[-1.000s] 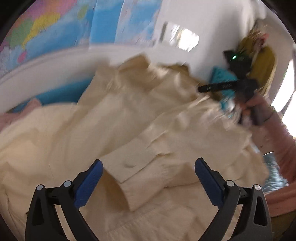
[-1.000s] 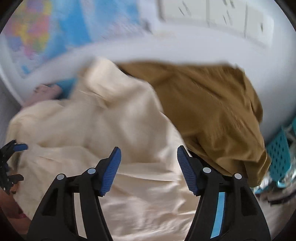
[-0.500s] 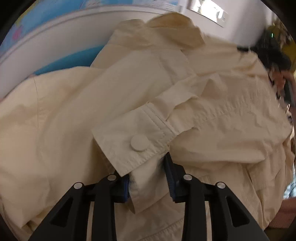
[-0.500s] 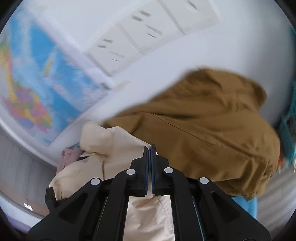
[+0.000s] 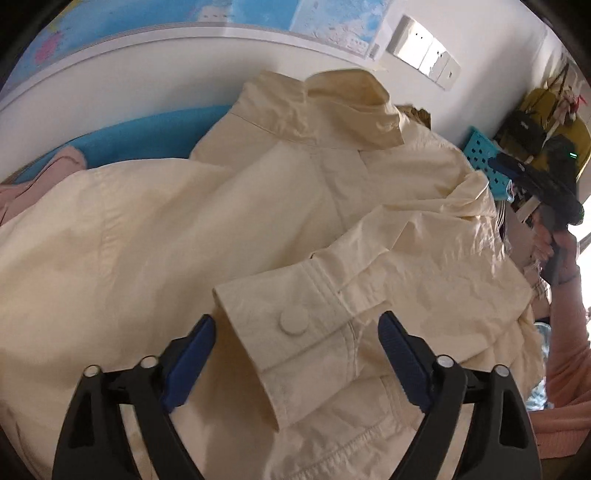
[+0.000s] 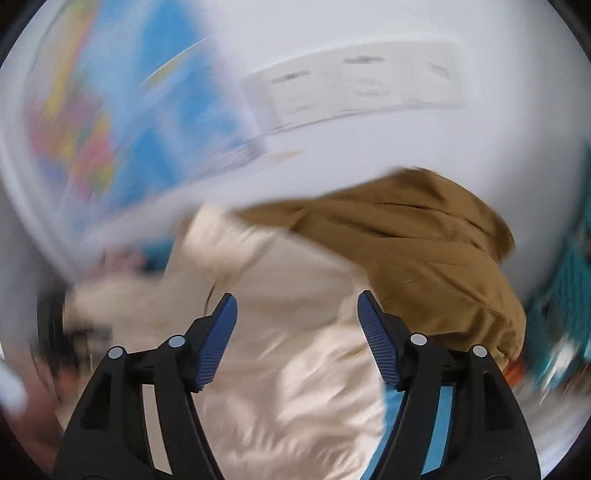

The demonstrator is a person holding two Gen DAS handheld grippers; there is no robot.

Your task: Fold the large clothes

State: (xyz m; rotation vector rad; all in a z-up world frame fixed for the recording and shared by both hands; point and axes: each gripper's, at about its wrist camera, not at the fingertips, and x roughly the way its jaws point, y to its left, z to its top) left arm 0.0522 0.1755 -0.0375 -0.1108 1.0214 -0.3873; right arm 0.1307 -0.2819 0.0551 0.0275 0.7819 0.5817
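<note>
A large cream jacket [image 5: 184, 229] lies spread over the surface and fills the left wrist view. Its sleeve is folded across the body, and the buttoned cuff [image 5: 291, 325] lies between the fingers of my left gripper [image 5: 297, 338], which is open and not closed on it. The jacket also shows, blurred, in the right wrist view [image 6: 295, 332]. My right gripper [image 6: 297, 314] is open and empty above the jacket; it also shows at the right edge of the left wrist view [image 5: 535, 181], held in a hand.
A brown jacket [image 6: 424, 251] lies heaped to the right of the cream one. A pink garment [image 5: 37, 177] lies at the far left on a blue surface [image 5: 147, 133]. A teal basket [image 5: 484, 155] stands at the right. A map [image 5: 184, 14] covers the white wall behind.
Both grippers were shut on the cream jacket half a second ago and have opened, letting go of it. The cuff now lies loose between my left fingers. The right gripper is moving fast.
</note>
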